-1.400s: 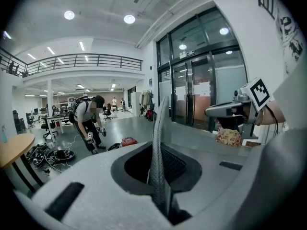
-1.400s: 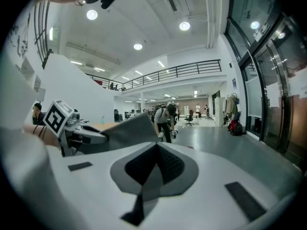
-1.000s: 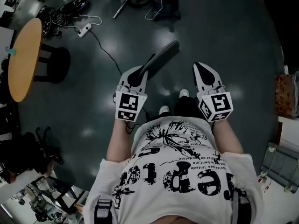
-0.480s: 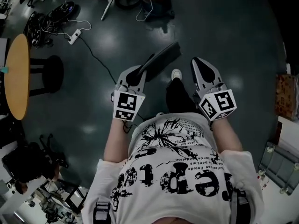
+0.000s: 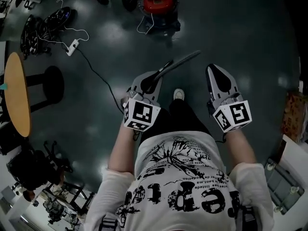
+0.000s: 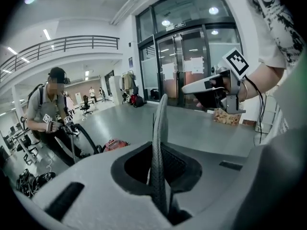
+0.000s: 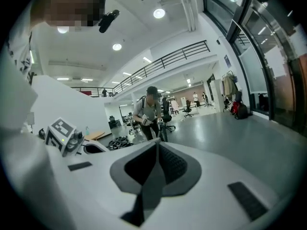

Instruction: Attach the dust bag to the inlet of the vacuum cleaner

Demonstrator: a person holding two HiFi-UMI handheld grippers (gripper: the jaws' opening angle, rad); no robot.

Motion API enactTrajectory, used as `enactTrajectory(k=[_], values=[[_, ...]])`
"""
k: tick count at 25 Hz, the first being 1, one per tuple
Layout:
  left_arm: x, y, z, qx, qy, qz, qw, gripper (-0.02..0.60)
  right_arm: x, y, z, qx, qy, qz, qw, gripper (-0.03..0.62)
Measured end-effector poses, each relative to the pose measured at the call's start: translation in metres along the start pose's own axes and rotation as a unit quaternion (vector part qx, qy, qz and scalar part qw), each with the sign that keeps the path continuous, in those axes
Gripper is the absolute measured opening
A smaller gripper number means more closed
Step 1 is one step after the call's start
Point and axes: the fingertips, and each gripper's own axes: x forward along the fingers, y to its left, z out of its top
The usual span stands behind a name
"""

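Note:
The dust bag [image 5: 181, 61] is a flat dark-grey sheet held out over the floor by my left gripper [image 5: 153, 79], which is shut on its near end. In the left gripper view the bag [image 6: 159, 147] stands edge-on, pinched between the pale jaws. The red vacuum cleaner [image 5: 157, 0] sits on the floor far ahead, well apart from both grippers, and shows small in the left gripper view [image 6: 115, 144]. My right gripper [image 5: 217, 72] is level with the left one, to its right, shut with nothing in it [image 7: 154, 169].
A round wooden table [image 5: 17, 100] and a dark stool [image 5: 50, 83] stand at the left. A white power strip [image 5: 72, 46] and a heap of cables [image 5: 41, 25] lie left of the vacuum. Another person [image 6: 53, 113] stands beyond with a hose. A patterned box [image 5: 293, 114] is at the right.
I have walked forward over the floor: the vacuum cleaner has come lower and nearer in the head view, and the table has slid left. Both grippers moved along, the bag still held.

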Motion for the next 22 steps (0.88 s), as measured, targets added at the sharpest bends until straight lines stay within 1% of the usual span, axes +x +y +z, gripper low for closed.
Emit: enactTrajectory(k=[2,4,6,8,10,12,14,17,18,19,20,22], values=[[0.02,0.016,0.009,0.009,0.003,-0.006,0.9999,0.029,0.023,-0.01,0.011,-0.03,0.004,0.005,1.0,0.002],[0.038,0.032,0.013,0.023,0.011,-0.013,0.9996,0.029,0.048,-0.011,0.016,-0.075,0.016,0.02,0.997,0.005],[0.058,0.051,0.015,0.041,0.02,-0.02,0.9987,0.029,0.077,-0.004,0.017,-0.124,0.033,0.052,0.99,0.05],[0.078,0.072,0.016,0.055,0.026,-0.031,0.9976,0.029,0.107,0.005,0.016,-0.159,0.051,0.086,0.982,0.12],[0.097,0.092,0.015,0.064,0.03,-0.046,0.9965,0.029,0.136,0.007,0.013,-0.169,0.069,0.105,0.978,0.147],[0.114,0.113,0.014,0.069,0.032,-0.063,0.9951,0.029,0.166,0.005,0.011,-0.176,0.09,0.111,0.974,0.161],[0.132,0.137,0.014,0.071,0.037,-0.086,0.9931,0.029,0.199,0.001,0.008,-0.188,0.114,0.112,0.969,0.166],[0.161,0.174,0.015,0.078,0.044,-0.117,0.989,0.029,0.255,-0.011,0.006,-0.195,0.135,0.114,0.965,0.166],[0.17,0.187,0.015,0.083,0.047,-0.125,0.9875,0.029,0.272,-0.015,0.004,-0.208,0.146,0.119,0.96,0.166],[0.179,0.198,0.015,0.088,0.05,-0.132,0.9861,0.029,0.288,-0.019,0.002,-0.231,0.164,0.125,0.951,0.166],[0.188,0.209,0.014,0.093,0.054,-0.138,0.9846,0.029,0.303,-0.023,-0.002,-0.262,0.186,0.133,0.938,0.166],[0.206,0.227,0.012,0.108,0.065,-0.146,0.9811,0.029,0.327,-0.031,-0.015,-0.33,0.23,0.155,0.903,0.166]])
